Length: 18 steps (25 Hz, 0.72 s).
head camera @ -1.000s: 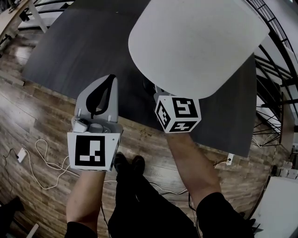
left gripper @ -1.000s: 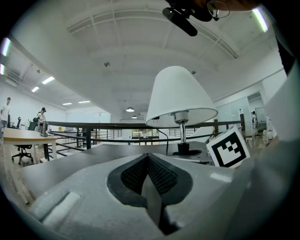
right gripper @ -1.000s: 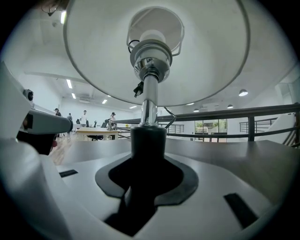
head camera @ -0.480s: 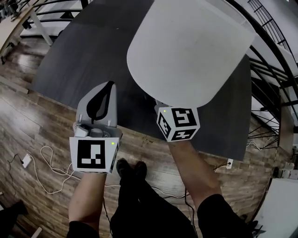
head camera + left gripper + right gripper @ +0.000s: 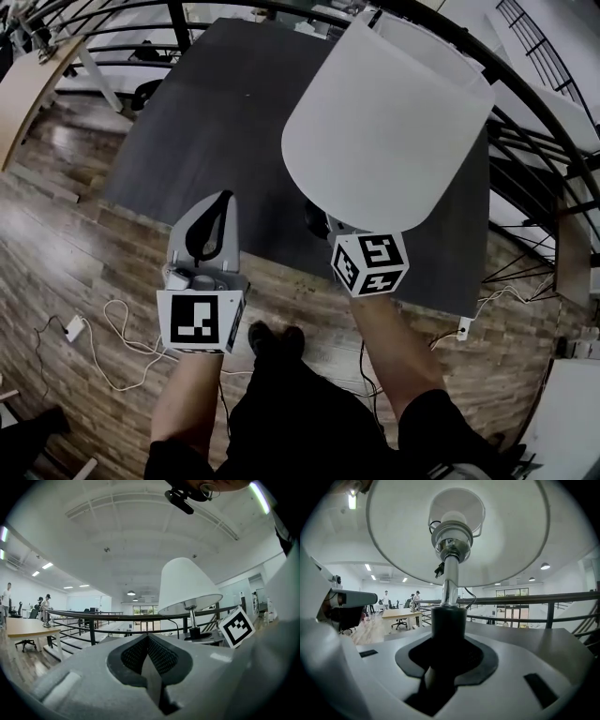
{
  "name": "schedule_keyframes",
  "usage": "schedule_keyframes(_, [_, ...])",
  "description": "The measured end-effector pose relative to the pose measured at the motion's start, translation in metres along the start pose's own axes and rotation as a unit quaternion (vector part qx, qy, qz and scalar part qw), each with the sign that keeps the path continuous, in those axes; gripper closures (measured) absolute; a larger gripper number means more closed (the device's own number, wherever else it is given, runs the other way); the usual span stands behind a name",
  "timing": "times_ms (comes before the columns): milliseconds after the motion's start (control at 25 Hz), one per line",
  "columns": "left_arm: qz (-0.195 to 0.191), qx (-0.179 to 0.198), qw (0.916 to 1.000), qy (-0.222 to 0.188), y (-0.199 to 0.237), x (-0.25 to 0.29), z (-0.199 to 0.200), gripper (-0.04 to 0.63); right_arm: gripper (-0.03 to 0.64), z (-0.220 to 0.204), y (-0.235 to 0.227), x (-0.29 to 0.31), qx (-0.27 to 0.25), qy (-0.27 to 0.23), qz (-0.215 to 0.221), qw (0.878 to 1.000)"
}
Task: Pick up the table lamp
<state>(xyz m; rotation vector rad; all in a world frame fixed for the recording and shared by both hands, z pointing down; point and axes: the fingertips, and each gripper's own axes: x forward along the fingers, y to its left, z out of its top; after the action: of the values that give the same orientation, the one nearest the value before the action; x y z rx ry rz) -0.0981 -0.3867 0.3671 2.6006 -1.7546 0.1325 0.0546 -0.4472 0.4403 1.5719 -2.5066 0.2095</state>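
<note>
The table lamp has a wide white shade, a chrome stem and a black lower stem. My right gripper is shut on that black stem just under the shade; in the head view the shade hides its jaws and only its marker cube shows. The left gripper view shows the lamp's shade and black base off to the right. My left gripper hovers to the lamp's left, jaws shut together on nothing, over the dark grey table.
A black metal railing runs along the table's far and right sides. White cables and a plug lie on the wooden floor near the person's feet. A wooden desk and people stand far off.
Both grippers have risen above the table, and the lamp has come up with the right one. The shade now sits farther right in the head view.
</note>
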Motion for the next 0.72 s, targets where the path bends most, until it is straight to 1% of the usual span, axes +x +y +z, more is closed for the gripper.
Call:
schedule_keyframes(160, [-0.008,-0.008,0.9999,-0.001,-0.007,-0.022,0.023,0.591,0.483,0.023,0.004,-0.023,0.008,-0.003,-0.005,1.0])
schedule_keyframes(400, [-0.04,0.004,0.9992,-0.007,-0.027,-0.054,0.054,0.591,0.483,0.053,0.014,-0.064,-0.008,-0.002,-0.003,1.0])
schedule_keyframes(560, [-0.05,0.008,0.9986,-0.015,-0.033,-0.076,0.071,0.591,0.483,0.063,0.03,-0.094,-0.007,0.005,0.004,1.0])
schedule_keyframes(720, [-0.057,0.006,0.9982,-0.019,-0.038,-0.104,0.087,0.591,0.483,0.077,0.051,-0.127,0.0,-0.005,0.01,1.0])
